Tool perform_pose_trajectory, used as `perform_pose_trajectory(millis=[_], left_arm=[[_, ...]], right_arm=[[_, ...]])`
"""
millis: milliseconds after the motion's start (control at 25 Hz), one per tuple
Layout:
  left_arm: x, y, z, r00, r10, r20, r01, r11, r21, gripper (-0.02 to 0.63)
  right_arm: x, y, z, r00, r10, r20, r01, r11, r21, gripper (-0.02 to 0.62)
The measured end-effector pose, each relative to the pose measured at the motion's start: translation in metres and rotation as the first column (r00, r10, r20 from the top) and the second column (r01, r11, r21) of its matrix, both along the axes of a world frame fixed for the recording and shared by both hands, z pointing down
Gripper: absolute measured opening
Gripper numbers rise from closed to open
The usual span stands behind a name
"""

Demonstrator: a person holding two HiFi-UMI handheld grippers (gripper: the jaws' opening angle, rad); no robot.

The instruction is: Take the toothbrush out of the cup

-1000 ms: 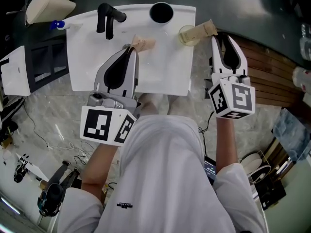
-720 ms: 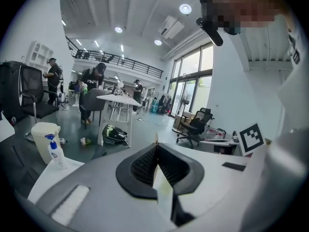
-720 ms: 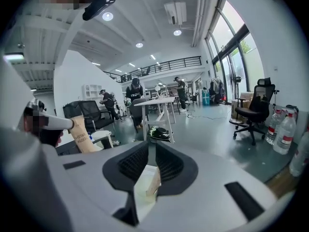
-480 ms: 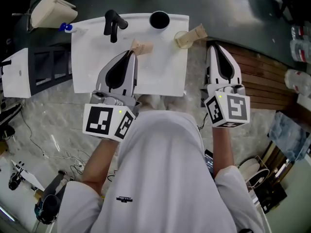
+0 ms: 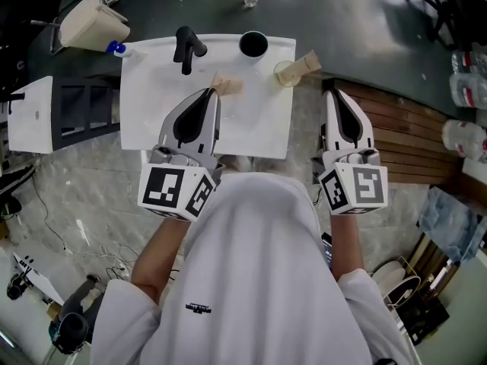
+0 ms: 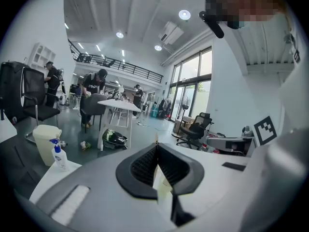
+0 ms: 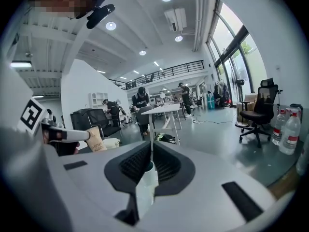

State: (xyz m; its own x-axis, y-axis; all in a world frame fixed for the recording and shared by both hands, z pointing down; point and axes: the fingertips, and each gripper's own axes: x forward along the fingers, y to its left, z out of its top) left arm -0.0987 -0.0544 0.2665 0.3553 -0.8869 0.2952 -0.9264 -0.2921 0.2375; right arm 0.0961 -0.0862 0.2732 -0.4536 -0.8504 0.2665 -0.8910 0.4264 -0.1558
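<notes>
Colours and patterns:

- sink: plain white.
- tap and black cup, far edge of sink: both black.
- yellowish cup, far right corner of sink: pale; tan packet with it.
- second packet, mid-sink: tan.
- left gripper and right gripper: grey shells, black ribbed pads.
- marker cubes: black-and-white squares.
- shirt: white.
- slatted boards, right of sink: brown.
- marbled floor: grey-white veining.
- smooth floor, beyond sink: dark grey.
- bin: cream.
- bottle top: blue.

The left hand-held gripper covers part of the worktop. What stands in the black cup is too small to tell; the person's torso hides the floor below it.
</notes>
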Motion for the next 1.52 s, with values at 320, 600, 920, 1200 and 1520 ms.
perform_pose_trajectory(millis=[320,600,920,1200,1520], left_arm=[[0.002,-0.008,-0.007,1.0,0.008,0.001,-0.008,1.0,0.01,0.006],[0.007,-0.024,-0.014,1.0,0.019,-0.002,-0.019,1.0,0.025,0.006],[0.014,-0.052,-0.019,0.999,0.031,-0.008,-0.031,0.998,0.048,0.006],[0.018,-0.08,-0.019,0.999,0.04,-0.009,-0.039,0.998,0.052,0.006],[0.025,-0.107,0.001,0.998,0.062,0.006,-0.062,0.998,0.025,0.006]], right_arm=[[-0.002,0.0,-0.005,1.0,-0.013,0.018,0.012,1.0,0.008,0.015],[-0.008,-0.014,-0.01,0.999,-0.012,0.036,0.012,1.0,0.017,0.015],[-0.011,-0.025,-0.007,0.999,-0.014,0.049,0.014,1.0,0.008,0.015],[-0.008,-0.035,0.002,0.998,0.0,0.059,0.002,1.0,-0.019,0.015],[-0.009,-0.051,0.01,0.997,0.018,0.076,-0.015,0.999,-0.034,0.015]])
